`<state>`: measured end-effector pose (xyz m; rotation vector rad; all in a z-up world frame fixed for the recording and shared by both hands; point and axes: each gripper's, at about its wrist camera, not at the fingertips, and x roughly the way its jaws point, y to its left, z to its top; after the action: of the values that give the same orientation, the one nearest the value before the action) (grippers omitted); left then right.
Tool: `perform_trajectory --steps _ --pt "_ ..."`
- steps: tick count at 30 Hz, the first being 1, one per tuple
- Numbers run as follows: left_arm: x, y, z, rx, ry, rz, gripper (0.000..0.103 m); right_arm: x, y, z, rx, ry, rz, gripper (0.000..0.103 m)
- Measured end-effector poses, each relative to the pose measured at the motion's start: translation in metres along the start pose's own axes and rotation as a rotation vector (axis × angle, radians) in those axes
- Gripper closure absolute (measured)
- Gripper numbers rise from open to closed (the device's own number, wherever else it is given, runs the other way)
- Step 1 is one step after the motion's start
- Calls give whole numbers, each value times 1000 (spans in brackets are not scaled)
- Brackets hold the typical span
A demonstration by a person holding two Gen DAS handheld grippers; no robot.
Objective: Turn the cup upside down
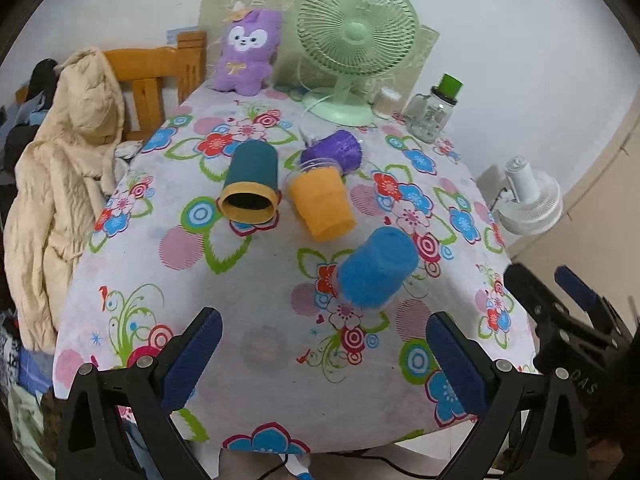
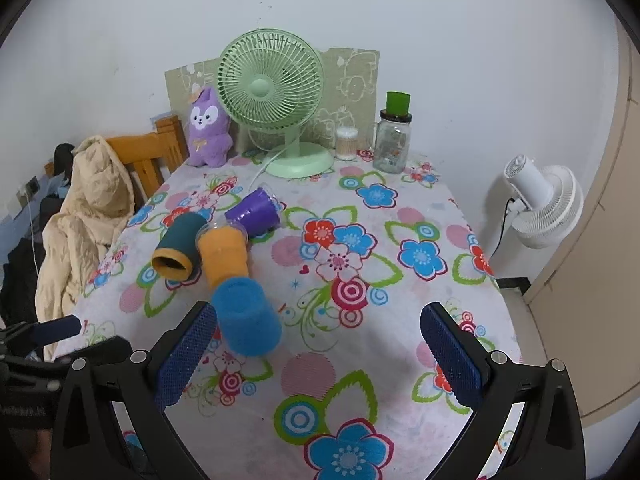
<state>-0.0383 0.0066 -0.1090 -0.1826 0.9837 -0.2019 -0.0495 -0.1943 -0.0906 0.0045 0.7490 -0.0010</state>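
Several cups lie on their sides on the flowered tablecloth point(image 1: 256, 280): a blue cup point(image 1: 374, 268) nearest me, an orange cup point(image 1: 322, 204), a dark teal cup point(image 1: 250, 188) with its mouth toward me, and a purple cup point(image 1: 334, 151) behind. My left gripper point(image 1: 324, 364) is open and empty, short of the blue cup. My right gripper point(image 2: 318, 354) is open and empty; the blue cup point(image 2: 248, 316) lies just beyond its left fingertip point(image 2: 188, 354). The right gripper also shows at the right edge of the left wrist view point(image 1: 560, 304).
A green desk fan point(image 1: 352, 44), a purple plush toy point(image 1: 246, 54), a glass jar with a green lid point(image 1: 434, 110) and a cotton swab box point(image 2: 346, 142) stand at the table's far edge. A wooden chair with a beige coat point(image 1: 64, 168) stands left. A white floor fan point(image 2: 540, 204) stands right.
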Motion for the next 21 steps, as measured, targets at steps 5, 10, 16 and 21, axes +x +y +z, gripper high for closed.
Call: perform_trajectory --steps 5,10,16,21 --pt "-2 -4 0 7 -14 15 0 0 -7 -6 30 16 15 0" --pt "-5 -10 1 31 -33 32 0 -5 -10 -8 38 3 9 0" --pt "-10 -11 2 34 -42 43 0 -14 -11 -7 51 -27 5 0" --pt "-15 -13 1 46 -72 50 0 -19 -14 -9 64 -32 0 0"
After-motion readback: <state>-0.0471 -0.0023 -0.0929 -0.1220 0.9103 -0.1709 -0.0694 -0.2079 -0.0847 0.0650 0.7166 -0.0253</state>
